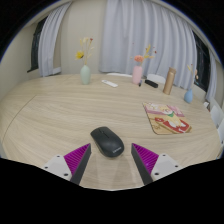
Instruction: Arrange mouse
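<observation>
We hold the gripper (111, 161) with its fingers apart; the black mouse (107, 140) lies on the bench (60, 115) just ahead of them, centred on the gap. Its rounded, smooth shell may squirt forward if we close too near its tail, skidding towards the patterned board (168, 119).

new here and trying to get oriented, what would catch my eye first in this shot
The black mouse lies on the wooden table, just ahead of the open gripper and between its fingers, which do not touch it. To its right lies a colourful board; vases stand along the far edge before the curtains.
</observation>
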Tool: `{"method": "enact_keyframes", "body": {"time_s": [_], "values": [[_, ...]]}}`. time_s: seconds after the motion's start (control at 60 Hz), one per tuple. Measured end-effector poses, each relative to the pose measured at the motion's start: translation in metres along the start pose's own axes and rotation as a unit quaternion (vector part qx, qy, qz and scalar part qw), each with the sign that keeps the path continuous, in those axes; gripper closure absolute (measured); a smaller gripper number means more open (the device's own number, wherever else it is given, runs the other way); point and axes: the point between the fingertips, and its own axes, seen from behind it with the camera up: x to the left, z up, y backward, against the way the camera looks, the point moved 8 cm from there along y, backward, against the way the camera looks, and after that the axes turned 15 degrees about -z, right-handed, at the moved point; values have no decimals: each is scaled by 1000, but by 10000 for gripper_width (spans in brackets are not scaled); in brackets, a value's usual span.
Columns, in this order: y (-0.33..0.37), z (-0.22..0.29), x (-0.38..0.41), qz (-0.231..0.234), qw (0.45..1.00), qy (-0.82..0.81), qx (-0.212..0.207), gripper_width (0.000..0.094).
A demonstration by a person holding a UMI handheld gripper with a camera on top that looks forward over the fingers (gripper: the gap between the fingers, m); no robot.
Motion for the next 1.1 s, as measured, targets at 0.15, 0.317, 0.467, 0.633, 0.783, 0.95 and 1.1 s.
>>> {"method": "enact_keyframes", "body": {"time_s": [0.15,0.317,0.467,0.633,0.783,0.95,1.1], "values": [[-31,6,6,-1,1000,5,6,79],[-53,15,12,9,1000,2,10,77],[-67,23,12,10,1000,2,8,80],[-83,32,7,-2,1000,-3,10,72],[-88,35,7,0,1000,-16,20,88],[-85,35,19,21,999,-16,18,380],[-83,34,21,6,1000,-16,20,451]]}}
